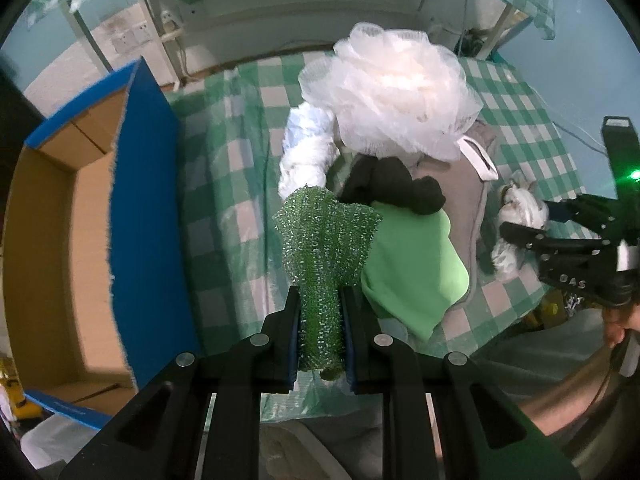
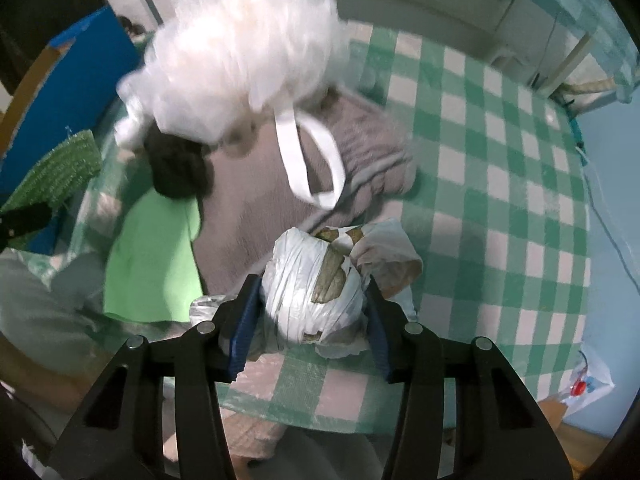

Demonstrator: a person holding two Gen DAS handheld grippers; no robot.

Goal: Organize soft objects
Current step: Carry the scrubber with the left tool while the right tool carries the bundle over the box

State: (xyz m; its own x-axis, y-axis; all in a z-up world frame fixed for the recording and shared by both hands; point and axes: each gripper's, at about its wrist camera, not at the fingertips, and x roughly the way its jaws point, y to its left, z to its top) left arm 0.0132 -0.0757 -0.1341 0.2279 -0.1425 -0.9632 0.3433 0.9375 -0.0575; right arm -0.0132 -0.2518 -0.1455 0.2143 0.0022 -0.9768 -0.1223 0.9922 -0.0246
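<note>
The right gripper (image 2: 314, 312) straddles a crumpled white plastic bundle (image 2: 316, 284) on the green-checked cloth (image 2: 500, 184), beside a grey towel (image 2: 280, 184) and white mesh pouf (image 2: 240, 60).

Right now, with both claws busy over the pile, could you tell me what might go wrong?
1. The left claw pinches only one end of the green scrubber; it could slip out on the way to the box.
2. The right claw straddles the white bundle, whose loose wrapping may tear or slide.
3. The mesh puff sits atop the pile and could roll off.
</note>
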